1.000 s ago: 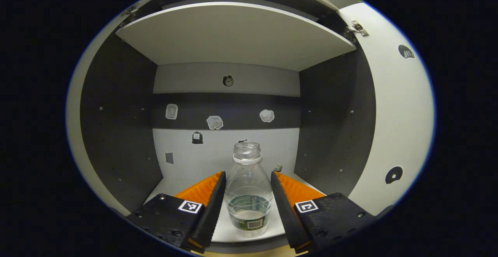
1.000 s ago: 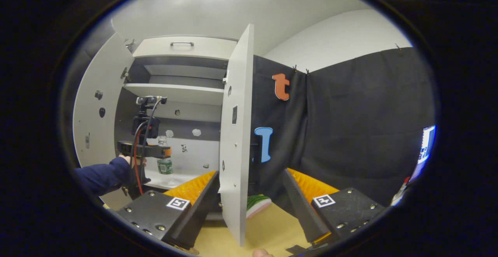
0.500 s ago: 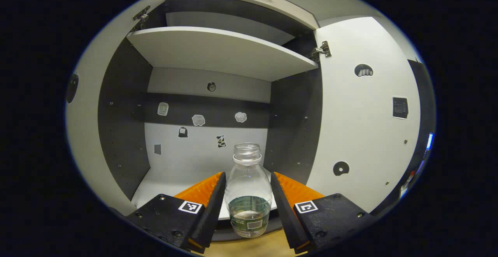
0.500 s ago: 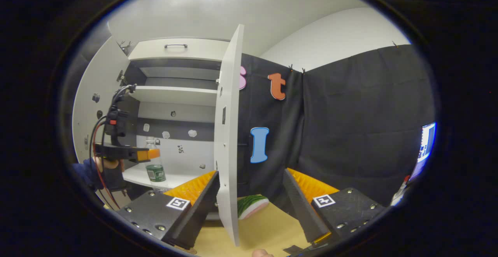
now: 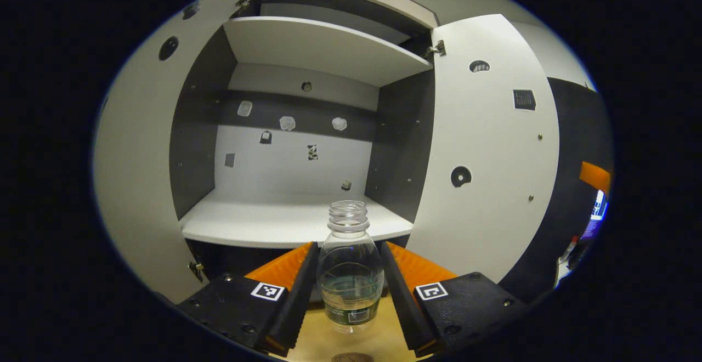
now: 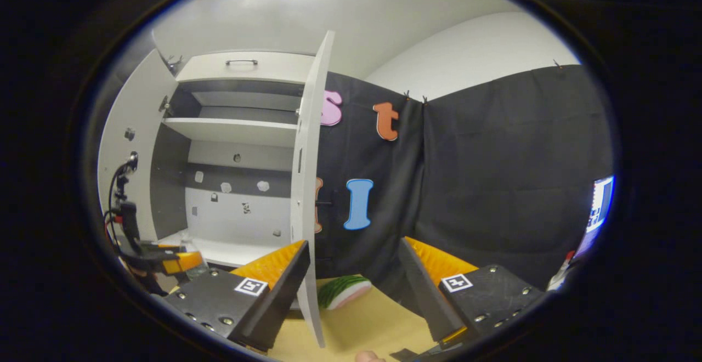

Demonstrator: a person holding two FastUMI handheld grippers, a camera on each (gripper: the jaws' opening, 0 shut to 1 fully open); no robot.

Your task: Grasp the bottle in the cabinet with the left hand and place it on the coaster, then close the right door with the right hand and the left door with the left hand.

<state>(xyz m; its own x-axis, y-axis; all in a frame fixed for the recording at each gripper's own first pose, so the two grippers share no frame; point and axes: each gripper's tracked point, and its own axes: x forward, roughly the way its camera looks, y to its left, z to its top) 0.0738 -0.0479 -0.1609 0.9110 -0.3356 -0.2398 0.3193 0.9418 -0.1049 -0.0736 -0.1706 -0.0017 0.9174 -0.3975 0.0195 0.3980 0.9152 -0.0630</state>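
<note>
Cabinet (image 5: 285, 131) open-doored and emptied, worktop (image 5: 351, 340) below, left tool (image 5: 348, 290) clenched on the bottle (image 5: 350, 274) out in front of the shelf, right tool (image 6: 351, 290) released (idle beside the right door (image 6: 307, 197)); next, lowering onto the coaster (image 5: 351, 357).

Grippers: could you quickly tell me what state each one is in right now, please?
Left gripper: shut on the clear plastic bottle, held out in front of the cabinet.
Right gripper: open, holding nothing.
</note>
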